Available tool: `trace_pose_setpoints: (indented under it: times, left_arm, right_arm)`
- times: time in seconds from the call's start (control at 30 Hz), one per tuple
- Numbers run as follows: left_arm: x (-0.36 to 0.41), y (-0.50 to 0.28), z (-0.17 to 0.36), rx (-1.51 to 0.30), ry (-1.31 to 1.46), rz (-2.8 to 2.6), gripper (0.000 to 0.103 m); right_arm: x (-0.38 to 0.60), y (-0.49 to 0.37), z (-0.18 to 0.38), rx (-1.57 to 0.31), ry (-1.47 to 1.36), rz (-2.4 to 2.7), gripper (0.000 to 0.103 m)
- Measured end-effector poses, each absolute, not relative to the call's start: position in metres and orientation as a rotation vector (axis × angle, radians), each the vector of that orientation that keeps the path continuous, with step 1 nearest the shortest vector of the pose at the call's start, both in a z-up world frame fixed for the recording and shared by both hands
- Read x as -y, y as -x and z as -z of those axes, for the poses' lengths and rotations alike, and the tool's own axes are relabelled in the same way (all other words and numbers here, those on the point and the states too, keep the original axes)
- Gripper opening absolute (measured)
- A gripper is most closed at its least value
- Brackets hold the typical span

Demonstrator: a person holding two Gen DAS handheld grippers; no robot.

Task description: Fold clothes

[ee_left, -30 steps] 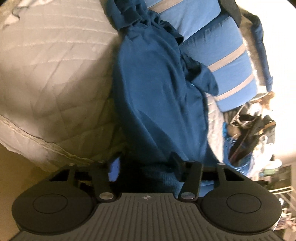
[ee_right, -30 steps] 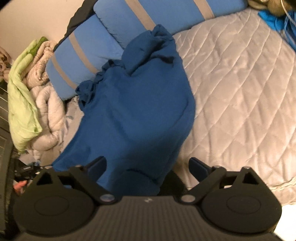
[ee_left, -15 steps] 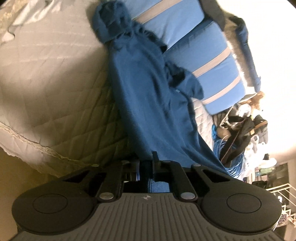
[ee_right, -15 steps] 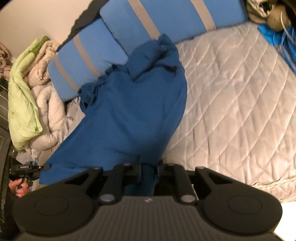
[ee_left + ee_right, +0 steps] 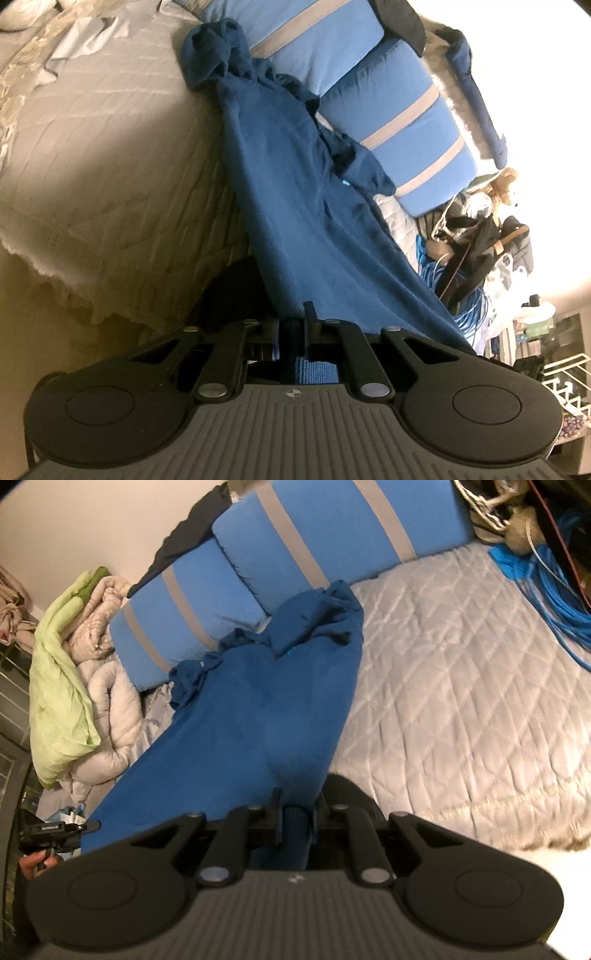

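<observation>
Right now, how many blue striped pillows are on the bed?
2. One striped pillow lies along the head of the bed, above the blue garment's bunched top end. The other pillow sits beside it, toward the green blanket. More could be hidden.

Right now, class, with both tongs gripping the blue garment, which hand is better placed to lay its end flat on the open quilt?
Probably the right. The right tongs, shut on the garment, face bare quilt; the left tongs grip near the bed's edge.
</observation>
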State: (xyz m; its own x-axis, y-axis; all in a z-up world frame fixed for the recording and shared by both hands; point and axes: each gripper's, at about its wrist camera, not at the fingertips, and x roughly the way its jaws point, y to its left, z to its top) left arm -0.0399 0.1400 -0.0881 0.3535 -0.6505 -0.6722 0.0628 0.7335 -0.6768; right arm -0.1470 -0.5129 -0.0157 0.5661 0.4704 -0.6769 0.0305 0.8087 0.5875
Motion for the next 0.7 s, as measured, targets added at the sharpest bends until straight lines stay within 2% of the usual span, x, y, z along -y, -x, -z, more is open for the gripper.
trace_pose_setpoints:
  times: [0.17,0.2,0.23,0.27,0.33,0.37,0.4,0.43,0.7]
  left_arm:
    - [-0.133,0.044,0.103,-1.147,0.533,0.447,0.013]
    - [-0.131,0.043,0.104,-1.144,0.493,0.426,0.017]
    - [-0.127,0.041,0.103,-1.139,0.445,0.403,0.021]
    - [-0.123,0.041,0.100,-1.130,0.380,0.371,0.023]
    - [-0.114,0.041,0.091,-1.104,0.225,0.286,0.032]
    - [-0.108,0.042,0.087,-1.087,0.140,0.228,0.033]
    - [-0.103,0.040,0.083,-1.070,0.056,0.168,0.035]
    - [-0.098,0.039,0.079,-1.051,-0.011,0.117,0.036]
    - [-0.066,0.023,0.047,-0.890,-0.229,-0.029,0.039]
  right_arm:
    - [0.510,0.161,0.037,-1.003,-0.594,-0.255,0.014]
    - [0.509,0.162,0.042,-1.014,-0.582,-0.247,0.015]
    - [0.505,0.161,0.043,-1.020,-0.551,-0.227,0.022]
    - [0.502,0.160,0.045,-1.025,-0.519,-0.207,0.025]
    - [0.494,0.158,0.042,-1.012,-0.416,-0.154,0.063]
    - [0.490,0.157,0.036,-0.987,-0.352,-0.126,0.074]
    - [0.487,0.157,0.031,-0.957,-0.291,-0.100,0.094]
    - [0.484,0.156,0.025,-0.923,-0.245,-0.081,0.100]
    - [0.473,0.132,0.003,-0.836,-0.153,-0.035,0.103]
